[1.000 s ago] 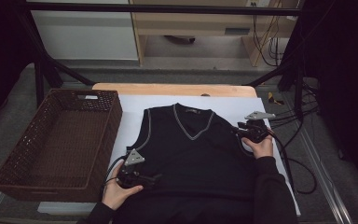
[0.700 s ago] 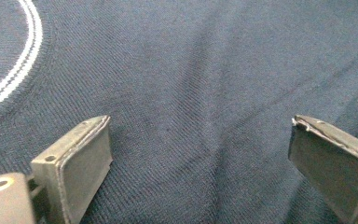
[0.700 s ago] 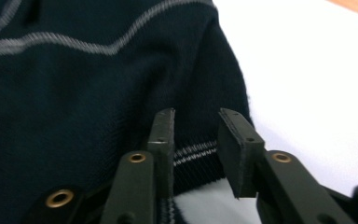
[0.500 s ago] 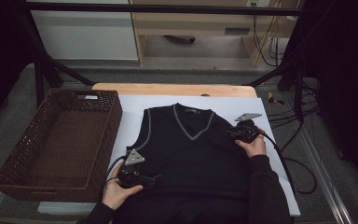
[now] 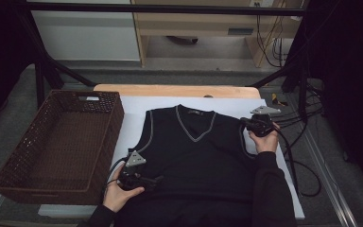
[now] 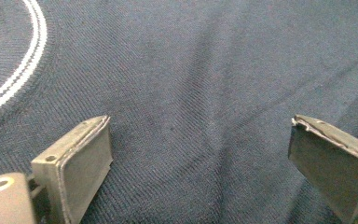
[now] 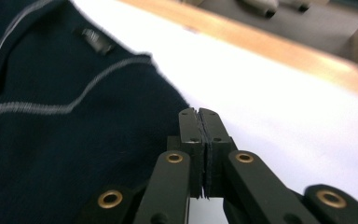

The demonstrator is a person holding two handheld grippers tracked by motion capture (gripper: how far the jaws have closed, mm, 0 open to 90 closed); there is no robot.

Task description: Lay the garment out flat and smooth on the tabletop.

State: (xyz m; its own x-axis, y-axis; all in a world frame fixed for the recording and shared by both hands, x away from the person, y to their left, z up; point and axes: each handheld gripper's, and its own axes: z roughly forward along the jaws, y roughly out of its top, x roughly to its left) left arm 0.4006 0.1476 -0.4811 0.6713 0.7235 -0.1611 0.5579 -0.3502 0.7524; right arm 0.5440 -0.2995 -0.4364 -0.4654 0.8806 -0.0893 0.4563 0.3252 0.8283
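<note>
Since a second ago, my right tongs [image 5: 244, 124] have been moving in from the vest's outer edge toward its shoulder, and the jaws have just been closing; in the right gripper view they are now pressed together with a thin dark layer of knit pinched between them.

I am working on the worktop [image 5: 132, 113], where the dark sleeveless vest [image 5: 196, 156] is lying flat and face up on the white cover, V-neck pointing away from me, beside the brown wicker basket [image 5: 56, 146] on its left. My left tongs [image 5: 157, 179] are resting low on the vest's near left side, jaws standing wide with nothing between them.

To fold cleanly, I judge I should be lifting the shoulder slowly, keeping the pinch firm, while the left tongs are taking hold of the hem.
</note>
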